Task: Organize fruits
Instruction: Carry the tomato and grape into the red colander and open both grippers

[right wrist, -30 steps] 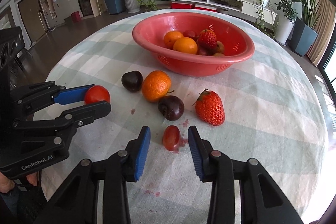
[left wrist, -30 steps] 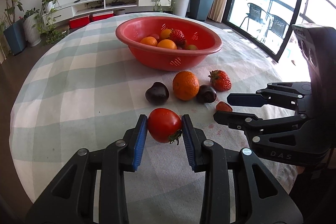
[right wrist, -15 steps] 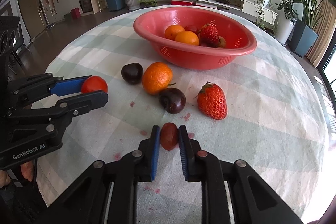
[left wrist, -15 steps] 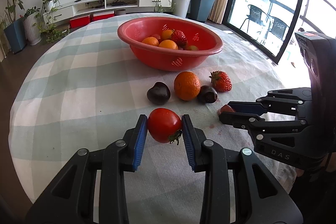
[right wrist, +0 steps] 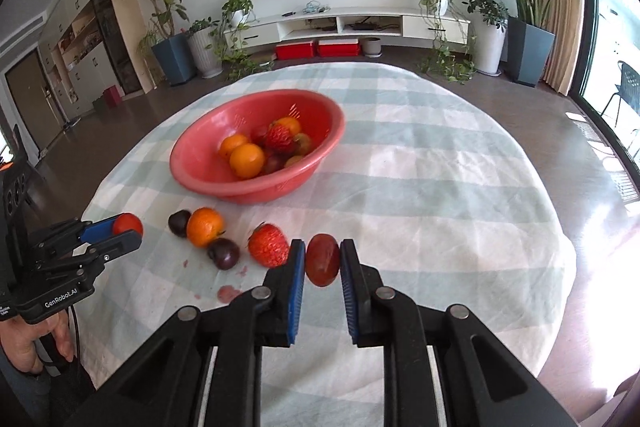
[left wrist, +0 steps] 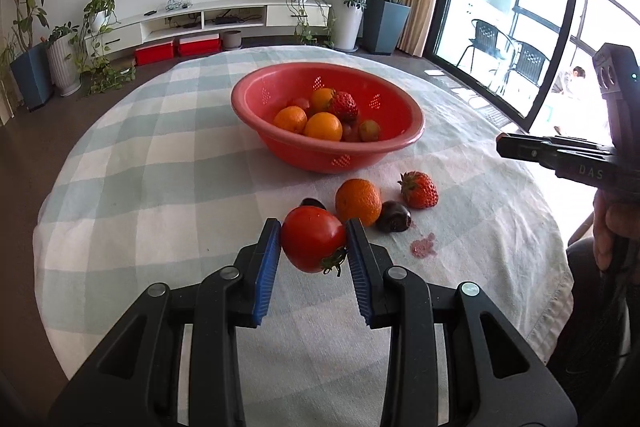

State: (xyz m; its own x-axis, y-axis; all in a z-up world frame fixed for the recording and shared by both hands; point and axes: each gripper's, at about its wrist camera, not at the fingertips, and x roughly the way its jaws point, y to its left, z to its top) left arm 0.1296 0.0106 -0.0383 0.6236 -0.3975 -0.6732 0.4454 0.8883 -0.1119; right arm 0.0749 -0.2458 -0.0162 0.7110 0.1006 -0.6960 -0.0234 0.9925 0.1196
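1. I am clamping my left jaws [left wrist: 313, 253] on the tomato [left wrist: 313, 239], holding it off the counter [left wrist: 160, 163] at the near edge.
2. I am clamping my right jaws [right wrist: 322, 266] on a small dark-red grape tomato [right wrist: 323, 265], holding it above the checked cloth toward the near edge.
3. The red basket [left wrist: 256, 107] is sitting near the middle of the counter, holding oranges, a strawberry and some smaller fruit.
4. Between the basket and the near edge, an orange [left wrist: 358, 201], a strawberry [left wrist: 419, 189] and a dark plum [left wrist: 394, 221] are lying close together; the orange and plum look to be touching.
5. A second dark plum [right wrist: 179, 223] is lying just beside the orange on its left.
6. A pinkish juice stain [left wrist: 422, 245] is marking the cloth near the first plum.
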